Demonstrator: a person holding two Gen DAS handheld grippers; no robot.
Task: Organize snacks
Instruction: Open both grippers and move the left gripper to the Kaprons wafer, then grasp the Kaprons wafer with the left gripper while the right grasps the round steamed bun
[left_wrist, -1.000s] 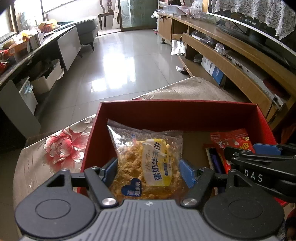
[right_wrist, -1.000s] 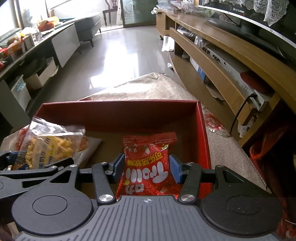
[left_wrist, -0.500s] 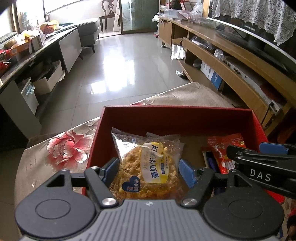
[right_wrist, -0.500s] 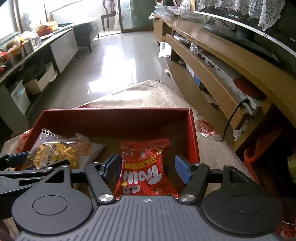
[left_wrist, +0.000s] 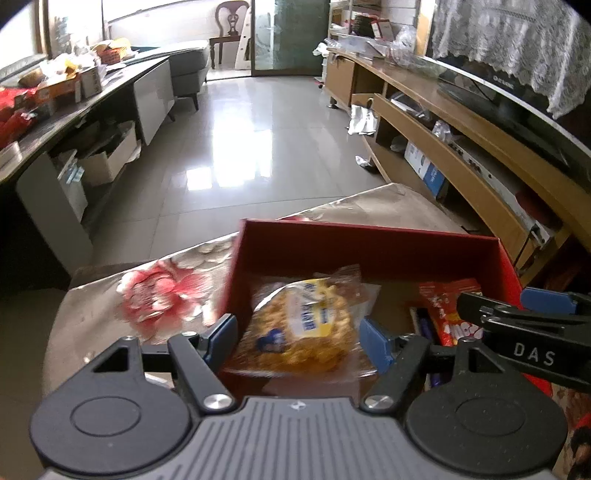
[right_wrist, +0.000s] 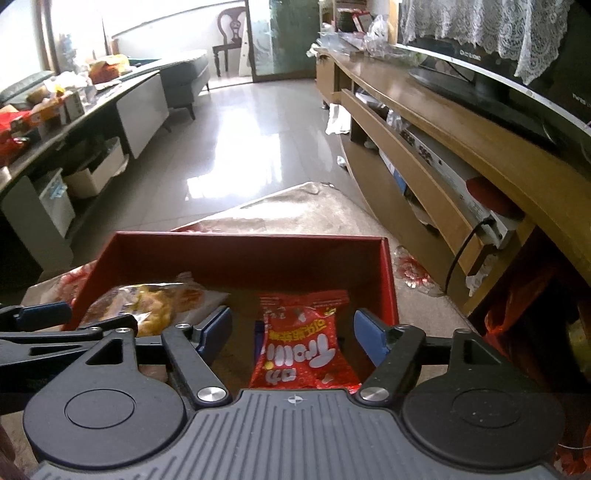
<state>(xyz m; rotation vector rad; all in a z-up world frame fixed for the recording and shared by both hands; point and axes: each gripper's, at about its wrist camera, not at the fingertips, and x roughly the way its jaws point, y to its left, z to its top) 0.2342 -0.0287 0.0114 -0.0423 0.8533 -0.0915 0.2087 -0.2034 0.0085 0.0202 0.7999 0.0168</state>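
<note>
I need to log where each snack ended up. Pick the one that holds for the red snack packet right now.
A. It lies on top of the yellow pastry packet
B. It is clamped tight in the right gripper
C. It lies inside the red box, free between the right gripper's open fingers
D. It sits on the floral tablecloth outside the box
C. In the right wrist view the red snack packet lies inside the red box, with gaps between it and both blue fingers of the right gripper.

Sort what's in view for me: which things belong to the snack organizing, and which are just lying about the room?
Job:
red box
yellow pastry packet, between open left gripper
red snack packet, between open right gripper

Lying about:
floral tablecloth
TV stand
chair
floor bins
</note>
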